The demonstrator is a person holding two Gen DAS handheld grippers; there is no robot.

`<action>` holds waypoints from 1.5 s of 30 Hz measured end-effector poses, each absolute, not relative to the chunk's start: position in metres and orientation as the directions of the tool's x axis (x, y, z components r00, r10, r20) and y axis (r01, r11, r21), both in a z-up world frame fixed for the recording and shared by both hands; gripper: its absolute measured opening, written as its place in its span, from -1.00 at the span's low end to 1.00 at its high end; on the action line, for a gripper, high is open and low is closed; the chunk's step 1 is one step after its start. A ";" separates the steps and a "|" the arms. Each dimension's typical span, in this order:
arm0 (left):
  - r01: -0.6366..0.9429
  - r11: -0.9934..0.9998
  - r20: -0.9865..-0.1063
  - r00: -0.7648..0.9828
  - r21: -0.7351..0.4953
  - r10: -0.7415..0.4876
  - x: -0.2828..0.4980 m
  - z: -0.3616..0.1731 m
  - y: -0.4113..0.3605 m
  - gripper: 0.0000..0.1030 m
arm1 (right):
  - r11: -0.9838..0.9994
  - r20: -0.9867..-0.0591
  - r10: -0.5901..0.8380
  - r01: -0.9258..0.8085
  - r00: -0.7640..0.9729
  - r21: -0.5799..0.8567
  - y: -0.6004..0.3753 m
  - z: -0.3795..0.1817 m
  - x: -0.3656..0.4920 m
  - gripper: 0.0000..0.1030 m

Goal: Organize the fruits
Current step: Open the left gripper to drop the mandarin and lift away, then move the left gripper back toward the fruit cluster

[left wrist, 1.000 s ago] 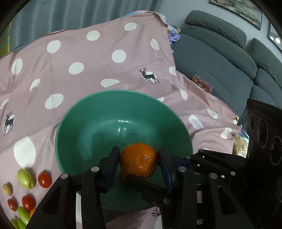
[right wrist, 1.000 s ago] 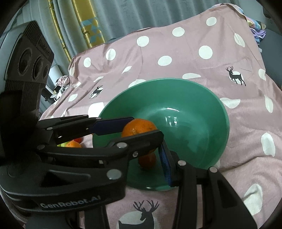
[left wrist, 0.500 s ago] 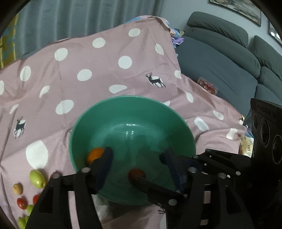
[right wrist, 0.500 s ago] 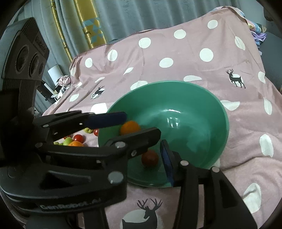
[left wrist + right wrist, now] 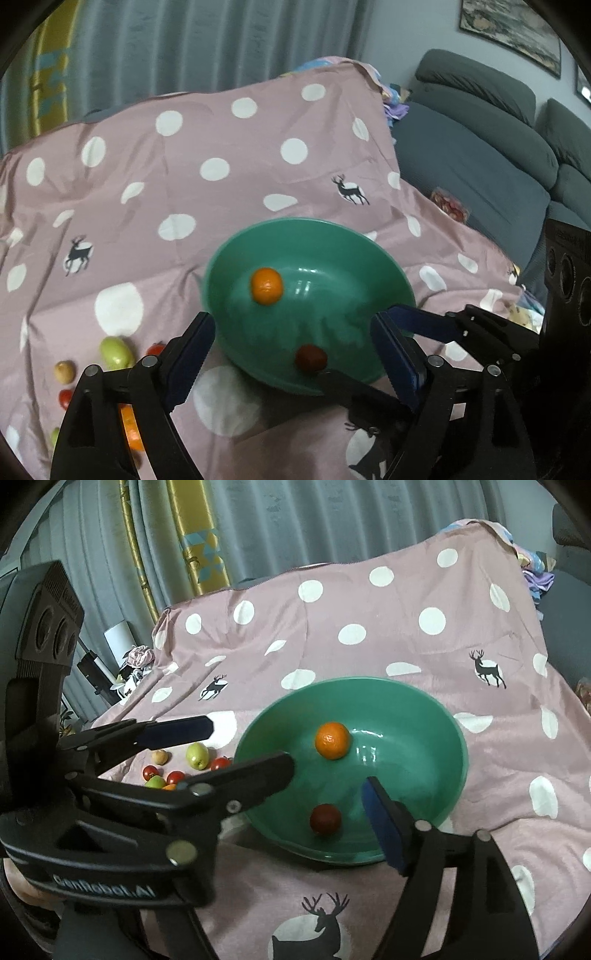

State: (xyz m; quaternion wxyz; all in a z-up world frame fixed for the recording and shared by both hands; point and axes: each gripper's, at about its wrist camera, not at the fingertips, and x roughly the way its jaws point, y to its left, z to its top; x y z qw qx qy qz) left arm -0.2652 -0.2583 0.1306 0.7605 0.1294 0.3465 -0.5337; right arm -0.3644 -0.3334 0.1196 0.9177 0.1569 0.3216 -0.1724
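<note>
A green bowl sits on the pink dotted cloth. Inside it lie an orange and a red tomato, both loose. My left gripper hovers over the bowl's near rim, its jaws opening with nothing between them. My right gripper hangs beside it with its jaws opening and no fruit in them. In the right wrist view the left gripper hides its left finger.
Loose fruit lies on the cloth left of the bowl: a green fruit, a small tan one and several red tomatoes. A grey sofa stands to the right, and curtains hang behind.
Both grippers opened and pulled back and up from the bowl. The orange left the left gripper and the tomato left the right one; both now rest in the bowl.
</note>
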 end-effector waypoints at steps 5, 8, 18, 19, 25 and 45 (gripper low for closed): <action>0.888 0.435 -0.643 0.249 -0.146 -0.724 -0.263 0.141 -0.240 0.68 | 0.895 -0.634 -0.226 0.415 0.740 0.165 -0.327 0.128 -0.366 0.69; 0.879 0.452 -0.637 0.262 -0.153 -0.725 -0.259 0.144 -0.231 0.80 | 0.899 -0.626 -0.233 0.411 0.744 0.153 -0.320 0.132 -0.366 0.77; 0.850 0.508 -0.619 0.326 -0.139 -0.715 -0.250 0.150 -0.192 0.82 | 0.916 -0.625 -0.219 0.378 0.749 0.132 -0.297 0.141 -0.362 0.80; 0.844 0.517 -0.618 0.333 -0.140 -0.712 -0.247 0.150 -0.187 0.82 | 0.917 -0.629 -0.223 0.379 0.745 0.124 -0.293 0.141 -0.361 0.80; 0.800 0.578 -0.632 0.366 -0.162 -0.684 -0.231 0.142 -0.159 0.83 | 0.923 -0.641 -0.254 0.381 0.725 0.064 -0.273 0.139 -0.353 0.81; 0.704 0.666 -0.700 0.347 -0.246 -0.625 -0.199 0.105 -0.114 0.82 | 0.943 -0.666 -0.218 0.331 0.714 0.046 -0.249 0.132 -0.334 0.82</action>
